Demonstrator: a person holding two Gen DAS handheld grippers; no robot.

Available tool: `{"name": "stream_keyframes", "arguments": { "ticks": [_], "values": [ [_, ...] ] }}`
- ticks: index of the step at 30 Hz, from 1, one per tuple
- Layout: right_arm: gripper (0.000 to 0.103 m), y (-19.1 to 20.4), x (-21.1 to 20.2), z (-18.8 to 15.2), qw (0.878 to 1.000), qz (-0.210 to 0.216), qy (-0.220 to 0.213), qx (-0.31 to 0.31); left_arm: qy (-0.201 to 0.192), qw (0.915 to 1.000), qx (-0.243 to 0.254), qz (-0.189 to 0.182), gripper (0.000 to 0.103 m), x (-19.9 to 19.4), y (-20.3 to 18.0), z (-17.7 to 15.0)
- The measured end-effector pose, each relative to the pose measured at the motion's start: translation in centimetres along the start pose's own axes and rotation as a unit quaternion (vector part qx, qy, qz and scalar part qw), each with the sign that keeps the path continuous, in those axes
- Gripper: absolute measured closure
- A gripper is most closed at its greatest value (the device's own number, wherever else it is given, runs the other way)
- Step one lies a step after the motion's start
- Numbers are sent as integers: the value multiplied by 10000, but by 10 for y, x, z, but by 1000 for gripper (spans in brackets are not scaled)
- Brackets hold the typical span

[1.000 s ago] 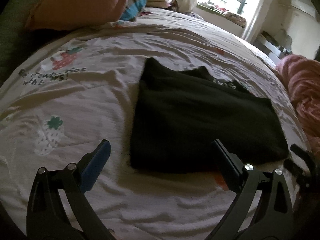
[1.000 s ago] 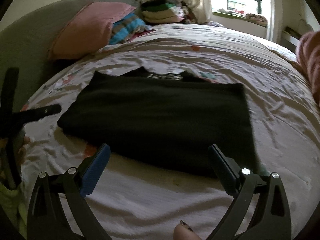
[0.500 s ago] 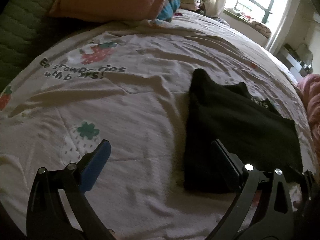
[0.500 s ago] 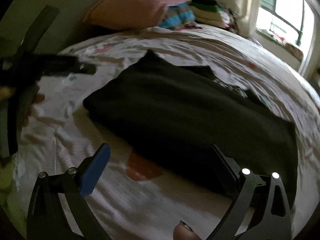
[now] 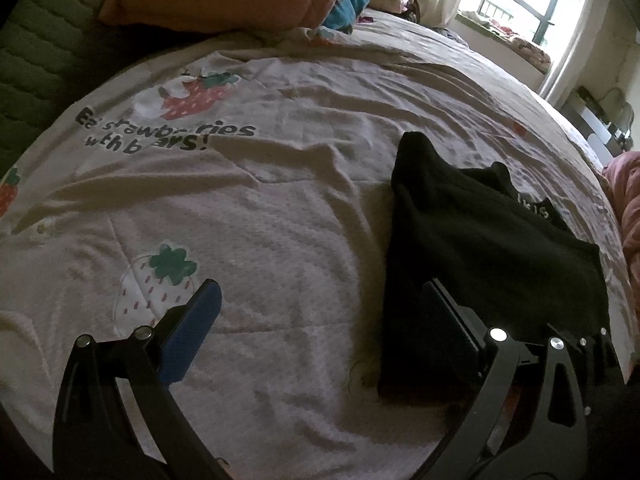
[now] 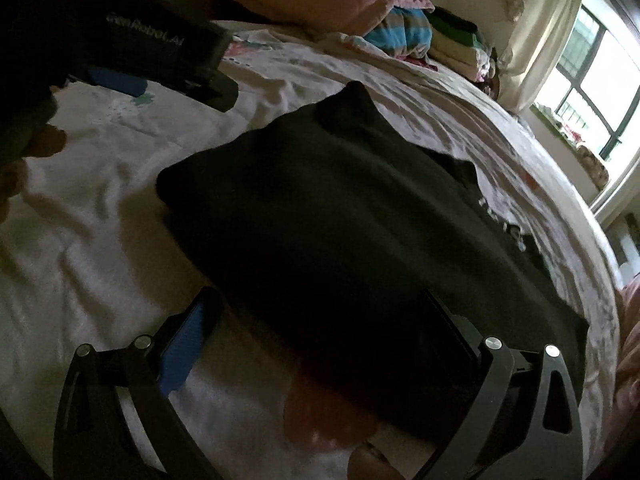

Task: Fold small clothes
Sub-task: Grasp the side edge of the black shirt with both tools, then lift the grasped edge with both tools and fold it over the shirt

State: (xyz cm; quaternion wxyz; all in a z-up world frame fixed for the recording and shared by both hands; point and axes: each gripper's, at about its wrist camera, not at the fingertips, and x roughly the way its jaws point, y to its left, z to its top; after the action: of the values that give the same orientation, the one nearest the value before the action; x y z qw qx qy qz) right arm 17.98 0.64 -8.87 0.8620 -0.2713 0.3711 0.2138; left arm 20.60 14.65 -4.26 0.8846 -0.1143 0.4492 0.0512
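Both tongs are standing spread wide and gripping nothing. The left gripper point(image 5: 316, 316) is hanging over bare quilt point(image 5: 248, 232), its right finger overlapping the near-left corner of the black garment point(image 5: 488, 248); contact cannot be told. The right gripper point(image 6: 320, 320) is hovering low over the garment's point(image 6: 340, 216) near edge, which is lying between and ahead of its fingers. Judged next: each gripper should be pinching one near corner, all layers together, then lifting evenly so the fold is landing square.
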Motion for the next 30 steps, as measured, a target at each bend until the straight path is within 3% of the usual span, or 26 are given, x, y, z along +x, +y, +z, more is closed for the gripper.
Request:
{"name": "stream_keyframes", "arguments": {
  "ticks": [11, 12, 13, 15, 19, 23, 28, 30],
  "values": [
    [6, 2, 27, 30, 9989, -414, -209, -23, 84, 9998, -196, -52, 10, 15, 2, 30],
    [15, -1, 25, 31, 9987, -421, -300, 35, 105, 9997, -203, -69, 10, 17, 1, 34],
    [30, -3, 22, 30, 9986, -385, -367, 67, 129, 9996, -217, -102, 10, 19, 0, 37],
    [41, -8, 10, 28, 9973, -358, -630, 154, 240, 9991, -271, -214, 10, 27, -3, 43],
    [86, -16, -15, 22, 9930, -231, -1139, 217, 549, 9956, -389, -656, 10, 40, -15, 50],
    [88, -17, -23, 18, 9910, -332, -1297, 86, 760, 9892, -546, -1131, 10, 50, -31, 52],
    [90, -20, -32, 13, 9891, -450, -1403, 40, 825, 9873, -344, -1315, 10, 54, -57, 50],
    [90, -25, -36, 9, 9884, -413, -1450, 162, 859, 9870, -268, -1330, 22, 55, -65, 48]
  ]
}}
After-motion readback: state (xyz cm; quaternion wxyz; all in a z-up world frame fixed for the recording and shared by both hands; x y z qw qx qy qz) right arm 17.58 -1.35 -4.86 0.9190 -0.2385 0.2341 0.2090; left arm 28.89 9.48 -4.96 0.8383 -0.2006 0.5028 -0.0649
